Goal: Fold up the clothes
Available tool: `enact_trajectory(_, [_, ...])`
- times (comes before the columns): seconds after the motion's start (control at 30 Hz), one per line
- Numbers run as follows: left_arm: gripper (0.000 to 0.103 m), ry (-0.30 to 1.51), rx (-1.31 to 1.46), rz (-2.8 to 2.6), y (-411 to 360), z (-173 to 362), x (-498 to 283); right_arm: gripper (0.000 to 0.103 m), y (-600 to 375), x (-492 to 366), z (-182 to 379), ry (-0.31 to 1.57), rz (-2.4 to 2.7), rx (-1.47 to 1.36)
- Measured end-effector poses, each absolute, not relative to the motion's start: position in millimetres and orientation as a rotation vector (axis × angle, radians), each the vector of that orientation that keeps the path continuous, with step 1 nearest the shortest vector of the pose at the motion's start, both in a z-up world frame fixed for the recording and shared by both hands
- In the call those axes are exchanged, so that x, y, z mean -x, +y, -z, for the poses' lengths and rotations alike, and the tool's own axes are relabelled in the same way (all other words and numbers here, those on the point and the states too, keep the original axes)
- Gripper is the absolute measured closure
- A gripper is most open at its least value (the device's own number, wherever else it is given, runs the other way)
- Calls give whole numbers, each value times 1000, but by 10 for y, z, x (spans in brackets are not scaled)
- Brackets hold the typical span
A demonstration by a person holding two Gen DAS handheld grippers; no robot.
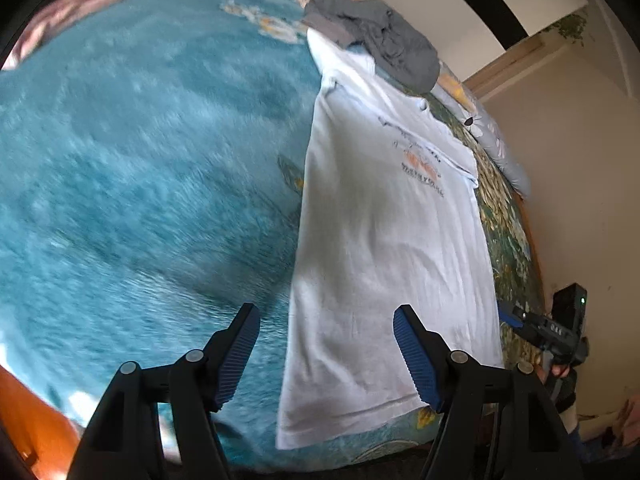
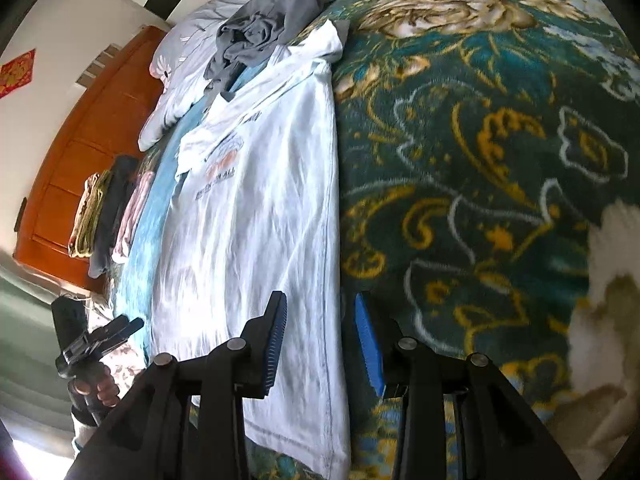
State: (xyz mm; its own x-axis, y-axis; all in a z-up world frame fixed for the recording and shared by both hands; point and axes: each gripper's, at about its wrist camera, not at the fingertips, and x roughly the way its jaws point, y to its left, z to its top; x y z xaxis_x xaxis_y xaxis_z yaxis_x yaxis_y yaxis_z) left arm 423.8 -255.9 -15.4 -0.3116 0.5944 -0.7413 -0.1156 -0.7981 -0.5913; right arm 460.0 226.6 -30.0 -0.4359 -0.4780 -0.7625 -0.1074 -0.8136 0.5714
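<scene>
A white T-shirt with an orange and dark chest print lies flat lengthwise on the bed, sides folded in; it also shows in the right wrist view. My left gripper is open and empty, just above the shirt's left edge near the hem. My right gripper is open and empty, astride the shirt's right edge near the hem. Each gripper shows in the other's view: the right one, the left one.
A crumpled grey garment lies past the shirt's collar, also in the right wrist view. A stack of folded clothes sits by the wooden headboard. A teal plush blanket and floral bedspread cover the bed. Pillows lie beyond.
</scene>
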Motion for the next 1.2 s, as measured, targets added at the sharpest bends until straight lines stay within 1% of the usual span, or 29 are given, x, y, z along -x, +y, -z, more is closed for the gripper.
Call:
enact_trajectory(0.13, [32, -664, 1496, -2118, -2504, 268, -4216, 66, 2284, -4633, 351, -902, 2259, -1485])
enact_trajectory(0.23, [39, -693, 1502, -2112, -2514, 315, -4231, 66, 2333, -4667, 402, -968, 2208, -1463])
enact_trajectory(0.33, [40, -673, 1521, -2090, -2492, 339, -4297, 70, 2374, -4715, 448, -1008, 2172, -1460])
enact_trajectory(0.47, [40, -595, 1529, -2080, -2428, 347, -4405, 75, 2380, -4830, 497, -1014, 2136, -1469])
enact_trajectory(0.53, [40, -608, 1539, -2062, -2441, 354, -4438, 76, 2379, -4889, 520, -1015, 2119, -1472])
enact_trajectory(0.57, [42, -623, 1539, -2063, -2458, 360, -4443, 77, 2382, -4905, 527, -1020, 2113, -1467])
enact_trajectory(0.6, [44, -639, 1539, -2065, -2477, 367, -4447, 77, 2384, -4921, 534, -1026, 2107, -1461])
enact_trajectory(0.67, [62, -671, 1539, -2069, -2514, 380, -4455, 79, 2357, -4917, 550, -1030, 2099, -1446])
enact_trajectory(0.7, [66, -687, 1539, -2071, -2532, 387, -4460, 83, 2340, -4905, 563, -1037, 2095, -1439])
enact_trajectory(0.73, [73, -702, 1539, -2072, -2551, 394, -4464, 85, 2310, -4883, 584, -1048, 2086, -1438])
enact_trajectory(0.77, [83, -718, 1538, -2074, -2569, 401, -4468, 91, 2282, -4863, 601, -1056, 2080, -1438])
enact_trajectory(0.8, [89, -734, 1538, -2076, -2588, 408, -4472, 95, 2256, -4848, 608, -1054, 2077, -1440])
enact_trajectory(0.83, [97, -750, 1538, -2077, -2607, 415, -4476, 96, 2229, -4833, 611, -1050, 2074, -1443])
enact_trajectory(0.87, [99, -766, 1537, -2079, -2625, 421, -4480, 96, 2216, -4826, 607, -1050, 2067, -1442])
enact_trajectory(0.9, [100, -782, 1537, -2080, -2644, 428, -4484, 98, 2211, -4820, 600, -1056, 2057, -1435])
enact_trajectory(0.93, [100, -798, 1536, -2082, -2662, 435, -4488, 98, 2234, -4820, 580, -1085, 2039, -1407])
enact_trajectory(1.03, [100, -925, 1458, -2059, -2768, 403, -4478, 99, 2363, -4814, 504, -1214, 1973, -1271])
enact_trajectory(1.2, [100, -984, 1364, -2066, -2829, 210, -4372, 100, 2500, -4704, 391, -1319, 1919, -1127])
